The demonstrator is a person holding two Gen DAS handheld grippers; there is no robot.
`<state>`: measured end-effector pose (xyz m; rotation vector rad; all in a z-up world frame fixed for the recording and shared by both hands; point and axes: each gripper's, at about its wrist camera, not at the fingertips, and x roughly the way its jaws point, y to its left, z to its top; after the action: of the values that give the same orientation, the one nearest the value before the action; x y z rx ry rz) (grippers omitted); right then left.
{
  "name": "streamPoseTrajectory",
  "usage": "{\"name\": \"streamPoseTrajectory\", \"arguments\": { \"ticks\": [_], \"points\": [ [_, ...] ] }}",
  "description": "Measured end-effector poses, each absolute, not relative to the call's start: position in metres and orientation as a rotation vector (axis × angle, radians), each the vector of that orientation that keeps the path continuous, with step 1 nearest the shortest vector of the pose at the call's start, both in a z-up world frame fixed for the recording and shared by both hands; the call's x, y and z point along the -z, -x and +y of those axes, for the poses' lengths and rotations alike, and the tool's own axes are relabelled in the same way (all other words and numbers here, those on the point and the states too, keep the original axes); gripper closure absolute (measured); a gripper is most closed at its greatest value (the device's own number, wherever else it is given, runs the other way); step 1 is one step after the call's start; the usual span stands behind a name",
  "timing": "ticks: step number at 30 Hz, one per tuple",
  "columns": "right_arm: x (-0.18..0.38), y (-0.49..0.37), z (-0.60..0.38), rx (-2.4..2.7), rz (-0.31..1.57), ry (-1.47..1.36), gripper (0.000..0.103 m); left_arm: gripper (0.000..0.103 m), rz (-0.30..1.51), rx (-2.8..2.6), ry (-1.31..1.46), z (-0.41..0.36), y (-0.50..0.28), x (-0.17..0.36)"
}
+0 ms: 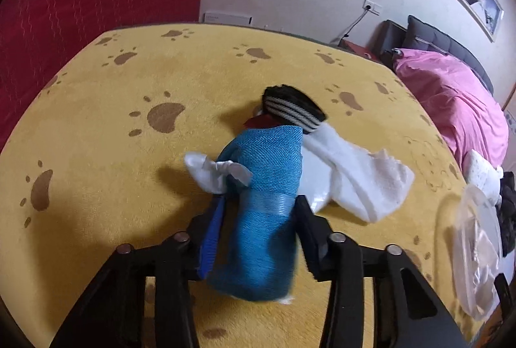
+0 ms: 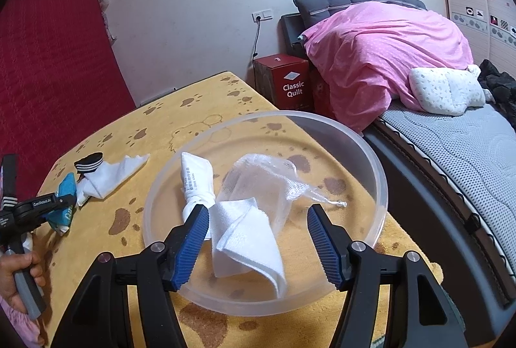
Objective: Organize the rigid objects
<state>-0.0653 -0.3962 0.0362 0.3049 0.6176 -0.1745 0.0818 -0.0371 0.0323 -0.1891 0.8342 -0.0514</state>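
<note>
My left gripper [image 1: 258, 209] is shut on a blue knit sock [image 1: 267, 187] and holds it just above the yellow paw-print table [image 1: 113, 148]. Beyond it lie a black sock with white stripes [image 1: 290, 109], a white sock [image 1: 354, 174] and a small white cloth [image 1: 209, 172]. My right gripper [image 2: 256, 216] is open and empty, its fingers over the clear round bowl [image 2: 377, 203]. In the bowl lie a knotted white sock [image 2: 196, 180], a folded white sock [image 2: 248, 238] and a clear mesh pouch [image 2: 264, 180]. The left gripper [image 2: 64, 199] with the blue sock [image 2: 66, 187] shows at the left of the right wrist view.
The clear bowl [image 1: 474, 251] sits at the table's right edge in the left wrist view. A bed with a pink quilt [image 2: 387, 58] and a red box [image 2: 287, 83] stand right of the table. A red curtain [image 2: 48, 74] hangs at the left.
</note>
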Motion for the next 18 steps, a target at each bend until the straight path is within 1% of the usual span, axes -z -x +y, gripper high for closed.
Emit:
{"name": "streamPoseTrajectory", "arguments": {
  "ticks": [9,18],
  "points": [
    [-0.035,0.07,-0.406,0.194,0.61,-0.32,0.036,0.067,0.788,0.165,0.165,-0.075,-0.062,-0.058],
    [-0.033,0.071,-0.41,0.19,0.617,-0.32,0.036,0.067,0.782,0.332,0.098,-0.139,-0.048,-0.074]
  ]
}}
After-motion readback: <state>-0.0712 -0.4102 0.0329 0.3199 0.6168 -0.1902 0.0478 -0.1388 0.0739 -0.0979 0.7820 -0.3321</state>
